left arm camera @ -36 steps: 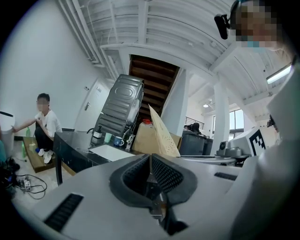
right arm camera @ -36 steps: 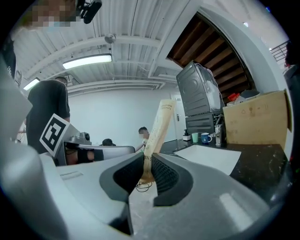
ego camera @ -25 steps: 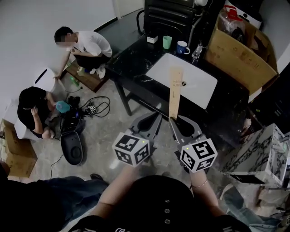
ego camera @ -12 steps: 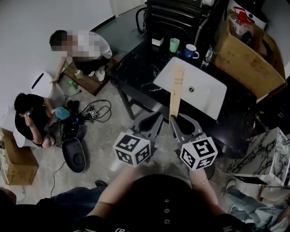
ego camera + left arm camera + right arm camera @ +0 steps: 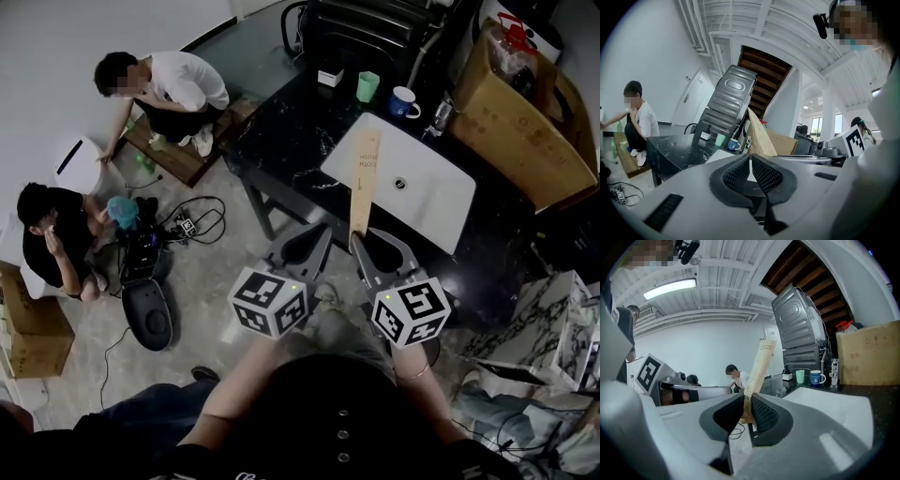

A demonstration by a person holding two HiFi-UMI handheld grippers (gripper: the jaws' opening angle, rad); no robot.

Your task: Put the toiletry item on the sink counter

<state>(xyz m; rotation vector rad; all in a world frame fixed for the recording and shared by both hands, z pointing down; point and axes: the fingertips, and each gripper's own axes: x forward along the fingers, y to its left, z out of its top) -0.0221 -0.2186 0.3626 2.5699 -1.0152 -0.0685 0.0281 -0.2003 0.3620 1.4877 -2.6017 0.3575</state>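
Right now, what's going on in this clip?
A person with a tool in each hand faces a black sink counter. The right tool is clamped on the lower end of a long tan toiletry box, held up in the air and not yet set down. The left tool is shut on nothing, beside it. A green cup and blue mug stand behind the white basin.

Glossy black veined counter (image 5: 281, 141), smooth white sink (image 5: 427, 206), matt tan toiletry tube (image 5: 364, 178), brown cardboard box (image 5: 516, 122)
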